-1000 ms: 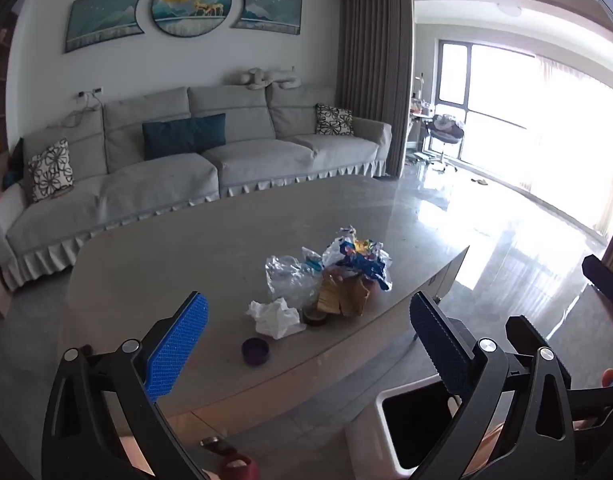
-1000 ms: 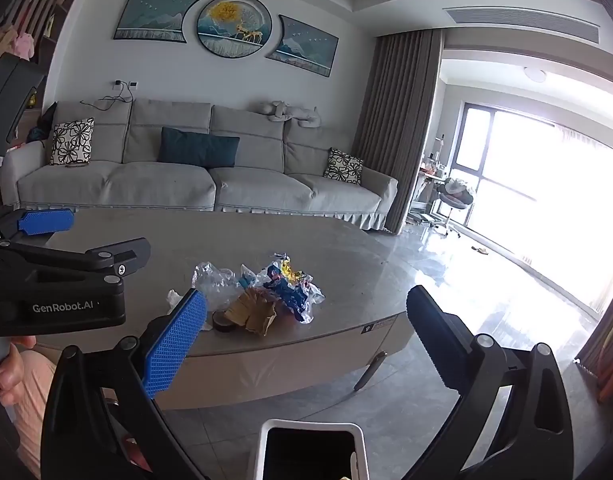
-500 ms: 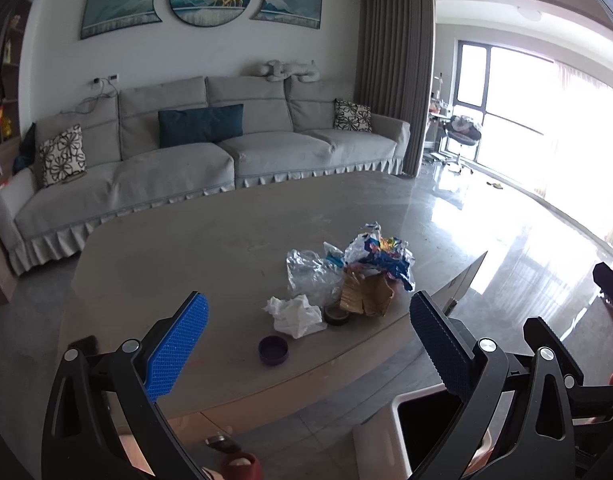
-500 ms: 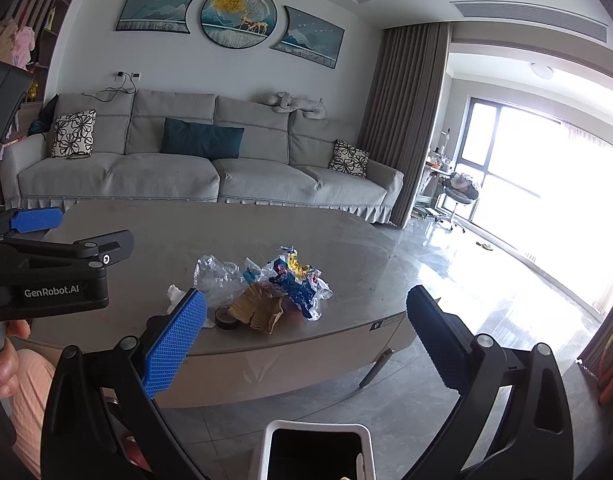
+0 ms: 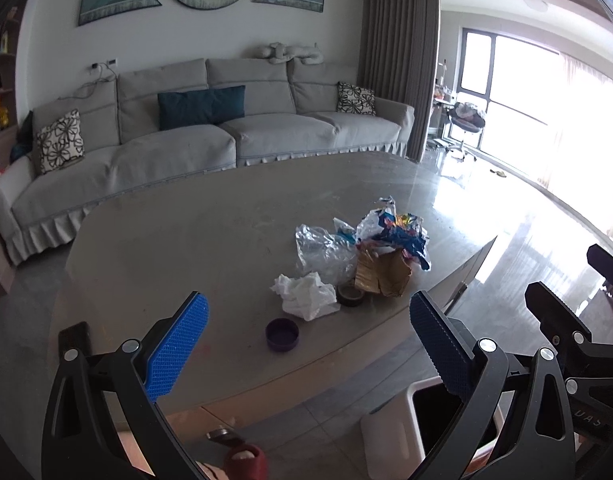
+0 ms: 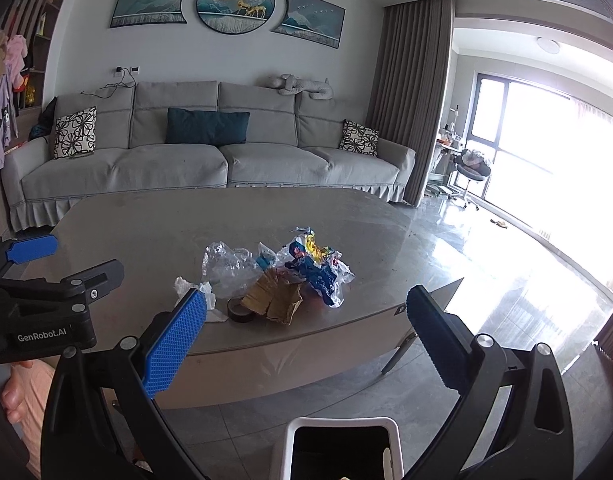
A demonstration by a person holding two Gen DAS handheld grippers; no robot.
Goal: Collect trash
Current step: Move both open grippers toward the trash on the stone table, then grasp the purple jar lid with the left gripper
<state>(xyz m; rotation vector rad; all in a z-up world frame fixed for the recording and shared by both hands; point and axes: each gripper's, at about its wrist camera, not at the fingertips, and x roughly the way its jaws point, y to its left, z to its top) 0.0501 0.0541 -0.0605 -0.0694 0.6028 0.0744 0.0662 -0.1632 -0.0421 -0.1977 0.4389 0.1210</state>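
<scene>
While both grippers hang over the floor short of the coffee table (image 5: 154, 240), neither holds anything: the left gripper (image 5: 306, 344) has its blue-padded jaws spread wide with only air between them, and the right gripper (image 6: 306, 336) stands just as widely parted and empty. On the grey tabletop the trash lies in one loose cluster toward the near edge. A crumpled white tissue (image 5: 306, 296) sits at the front left of the pile, with a small purple cap (image 5: 282, 334) just in front of it, apart from the rest and nearest the table's rim. Beside the tissue is a dark roll of tape (image 5: 350, 295), touching a torn piece of brown cardboard (image 5: 382, 276). Behind these lie a crumpled clear plastic bag (image 5: 322, 248) and a colourful foil wrapper (image 5: 394, 232) in blue, yellow and silver, which partly overlaps the cardboard. A white bin (image 6: 342, 448) with a dark open mouth stands on the tiled floor below the right gripper, in front of the table; in the left wrist view it shows at the lower right, behind that gripper's right finger. A grey sofa (image 6: 210, 160) with cushions runs along the far wall behind the table.
</scene>
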